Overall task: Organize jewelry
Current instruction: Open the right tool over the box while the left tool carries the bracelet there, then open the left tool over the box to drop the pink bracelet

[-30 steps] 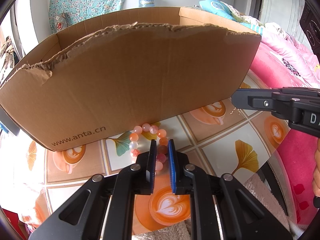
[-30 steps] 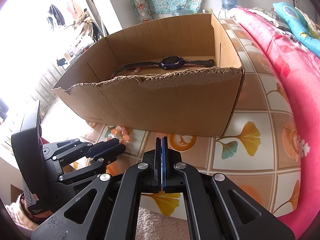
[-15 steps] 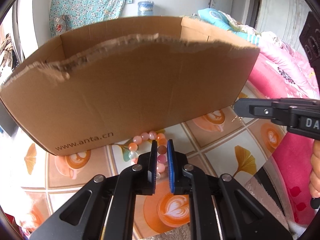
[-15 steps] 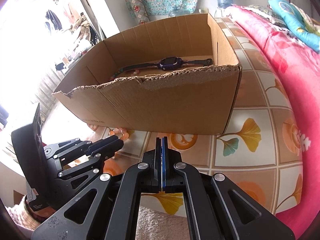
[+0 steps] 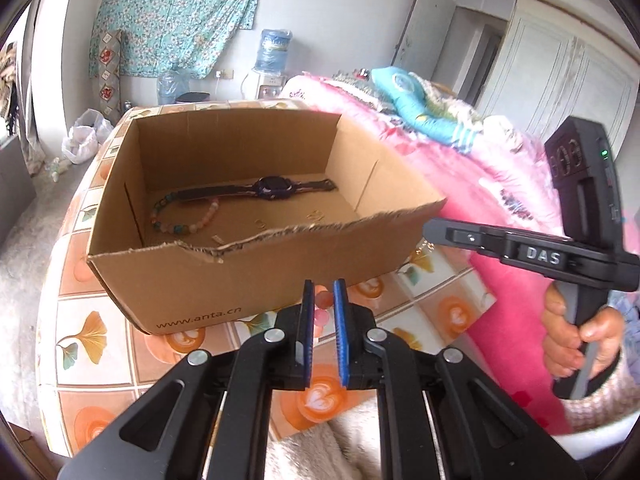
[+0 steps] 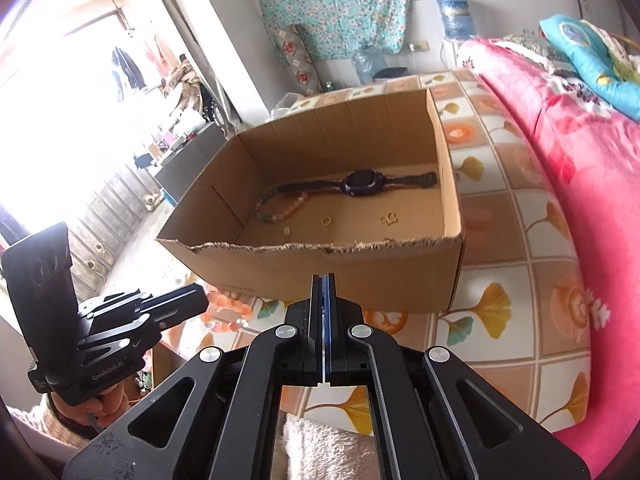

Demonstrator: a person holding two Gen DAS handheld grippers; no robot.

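Observation:
An open cardboard box (image 5: 224, 288) (image 6: 360, 280) stands on the tiled tablecloth. On its floor lie a dark watch (image 5: 274, 187) (image 6: 362, 182), a multicolour bead bracelet (image 5: 180, 222) (image 6: 276, 212) and small gold rings (image 5: 314, 214) (image 6: 389, 220). My left gripper (image 5: 322, 286) (image 6: 200, 296) is shut on a pink-orange bead bracelet (image 5: 320, 314) (image 6: 230, 306), held up in front of the box's near wall. My right gripper (image 6: 323, 280) (image 5: 432, 232) is shut with nothing in it, near the box's front right corner.
A pink blanket (image 5: 500, 208) (image 6: 580, 184) covers the bed to the right of the table (image 6: 516, 280). A fluffy white cloth (image 6: 320, 448) lies at the table's near edge. A person's hand (image 5: 568, 340) holds the right gripper's handle. Water bottles stand by the far wall.
Both grippers have risen, the left more. The pink-orange bracelet has come up off the table in the left gripper. The left view now looks over the box's torn rim into it.

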